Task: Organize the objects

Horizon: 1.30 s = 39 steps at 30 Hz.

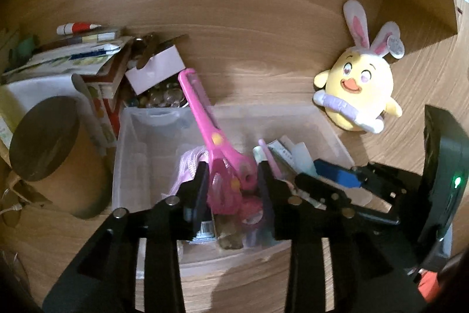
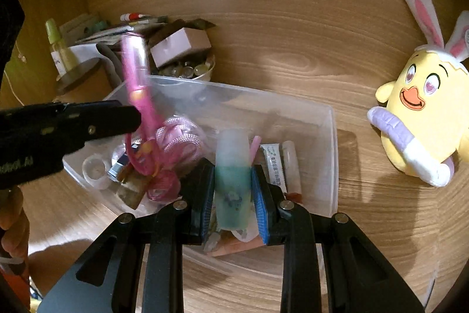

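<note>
- My left gripper is clamped on the pink scissors near the handles, over the clear bin, I judge to control them.
- Right gripper pinches a teal tube, upright over the bin.
- Scissors' long axis runs up and away, blade tip toward the back wall, tilted slightly left.
- Plush chick sits well apart, right.
</note>
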Tool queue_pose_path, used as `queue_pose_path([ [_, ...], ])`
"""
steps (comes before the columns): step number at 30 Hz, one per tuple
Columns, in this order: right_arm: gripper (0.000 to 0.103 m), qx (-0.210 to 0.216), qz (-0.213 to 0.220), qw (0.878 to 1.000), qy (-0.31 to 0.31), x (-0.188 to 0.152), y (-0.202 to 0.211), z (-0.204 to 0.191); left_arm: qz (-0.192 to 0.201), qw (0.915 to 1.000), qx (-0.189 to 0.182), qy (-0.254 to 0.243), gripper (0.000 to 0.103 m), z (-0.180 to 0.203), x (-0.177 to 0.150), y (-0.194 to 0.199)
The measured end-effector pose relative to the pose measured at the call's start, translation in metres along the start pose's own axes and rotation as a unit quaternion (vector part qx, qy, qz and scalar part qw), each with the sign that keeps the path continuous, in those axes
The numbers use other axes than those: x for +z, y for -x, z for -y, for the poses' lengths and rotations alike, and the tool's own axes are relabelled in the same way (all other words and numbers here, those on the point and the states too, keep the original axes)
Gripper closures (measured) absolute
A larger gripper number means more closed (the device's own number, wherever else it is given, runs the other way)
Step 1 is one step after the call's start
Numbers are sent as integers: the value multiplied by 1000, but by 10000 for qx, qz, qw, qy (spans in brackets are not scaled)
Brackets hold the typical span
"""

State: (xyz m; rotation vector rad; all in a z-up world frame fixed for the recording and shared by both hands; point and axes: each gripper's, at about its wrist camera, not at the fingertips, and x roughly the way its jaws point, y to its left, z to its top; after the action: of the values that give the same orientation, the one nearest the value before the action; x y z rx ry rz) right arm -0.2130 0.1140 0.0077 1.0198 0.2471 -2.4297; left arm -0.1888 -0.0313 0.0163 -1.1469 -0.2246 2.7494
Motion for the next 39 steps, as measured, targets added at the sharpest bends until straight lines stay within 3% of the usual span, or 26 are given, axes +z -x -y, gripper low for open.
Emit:
queue_pose_path([
  [3,79,-3,5,10000,13,1,3,0,26,10000,40,-68,61,2,-5,3],
  [8,58,-44,271,9996,36,2,24,0,270,9994,103,-187,48,6,-13,21],
  [14,42,-28,605,9981,52,-3,55,-1,692,9965,284,-387,31,14,-28,48],
  [21,32,-41,798,9968,-93,-20,79,2,1011,9928,451,-460,11,16,-54,71],
  [24,24,-93,844,9963,-129,-29,84,2,1040,9923,495,-456,8,13,-65,75],
  [39,22,70,678,9969,-388,-66,86,2,702,9962,502,-147,8,-6,-102,67],
])
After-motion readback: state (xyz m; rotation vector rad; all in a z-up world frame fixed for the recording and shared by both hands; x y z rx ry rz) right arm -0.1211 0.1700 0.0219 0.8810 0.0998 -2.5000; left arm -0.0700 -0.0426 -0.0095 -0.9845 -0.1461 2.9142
